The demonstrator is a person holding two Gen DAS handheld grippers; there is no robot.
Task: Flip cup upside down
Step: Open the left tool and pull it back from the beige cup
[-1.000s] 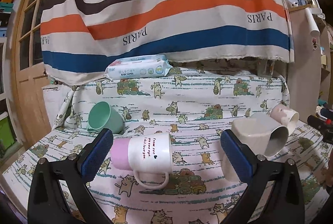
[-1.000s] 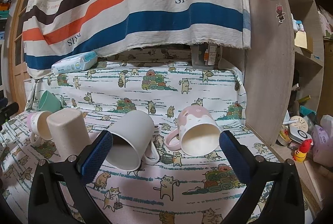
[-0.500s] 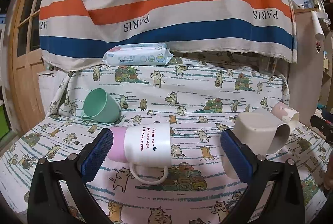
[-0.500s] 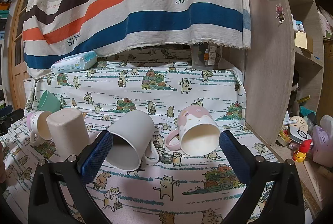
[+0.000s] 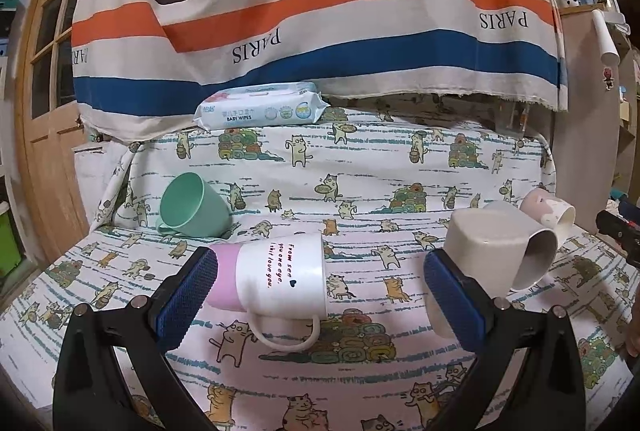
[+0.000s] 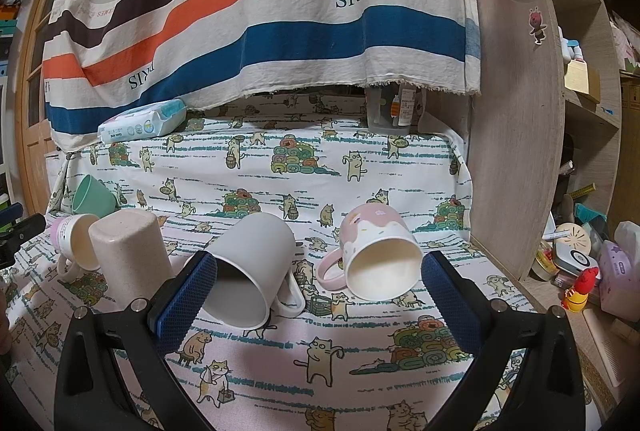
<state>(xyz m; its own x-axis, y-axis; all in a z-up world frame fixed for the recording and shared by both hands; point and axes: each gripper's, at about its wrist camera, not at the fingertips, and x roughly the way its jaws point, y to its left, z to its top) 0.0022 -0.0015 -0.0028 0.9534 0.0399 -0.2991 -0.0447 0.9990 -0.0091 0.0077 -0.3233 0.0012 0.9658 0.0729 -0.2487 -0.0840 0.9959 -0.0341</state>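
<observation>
Several cups are on a cat-print cloth. A white-and-pink mug with text [image 5: 276,281] lies on its side between the open fingers of my left gripper [image 5: 320,297], handle toward me. A beige cup [image 5: 484,243] stands upside down at its right; it also shows in the right wrist view [image 6: 128,255]. A green cup [image 5: 192,207] lies on its side farther left. My right gripper [image 6: 316,297] is open and empty. A grey-white mug [image 6: 248,271] and a pink-topped mug [image 6: 380,259] lie on their sides just ahead of it, mouths toward me.
A pack of baby wipes [image 5: 260,109] rests at the back under a striped hanging cloth [image 5: 320,11]. A wooden shelf side [image 6: 516,131] stands right of the table, with clutter [image 6: 580,263] beyond. A wooden door [image 5: 44,71] is at the left.
My left gripper has moved down and closer to the text mug, which now sits nearer between its fingers. The right gripper has hardly moved.
</observation>
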